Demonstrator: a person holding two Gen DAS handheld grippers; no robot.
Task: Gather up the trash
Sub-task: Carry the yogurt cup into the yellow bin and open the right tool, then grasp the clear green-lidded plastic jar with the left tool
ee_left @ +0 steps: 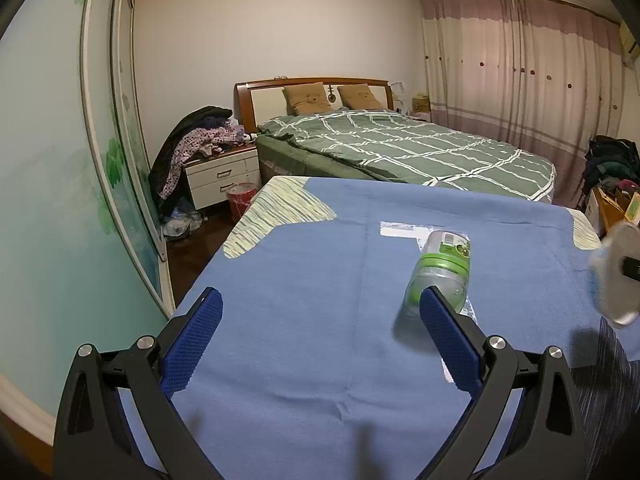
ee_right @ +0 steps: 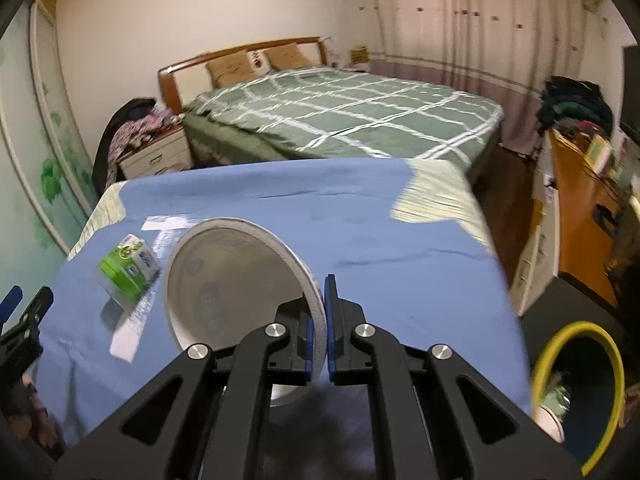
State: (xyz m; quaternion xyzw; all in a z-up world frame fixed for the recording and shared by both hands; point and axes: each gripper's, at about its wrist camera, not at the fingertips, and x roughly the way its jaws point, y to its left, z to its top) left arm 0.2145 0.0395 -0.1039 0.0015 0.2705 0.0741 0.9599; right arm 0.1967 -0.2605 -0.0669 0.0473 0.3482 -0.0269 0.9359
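Two grippers worked: the right gripper (ee_right: 319, 320) pinched a white paper bowl's (ee_right: 240, 280) rim. The left gripper's (ee_left: 320, 320) fingers stood wide apart, empty. A clear green-labelled plastic bottle (ee_left: 440, 272) lay just beyond its right finger, long axis pointing away.

Blue tablecloth (ee_left: 300, 280), green-labelled clear bottle (ee_left: 440, 268), green white-checked bedspread (ee_left: 400, 148)

A home bedroom is shown: a wooden-framed double bed (ee_left: 400, 144) under a green checked quilt, a clothes-piled white bedside cabinet (ee_left: 222, 176), and long pink-banded curtains (ee_left: 520, 68).
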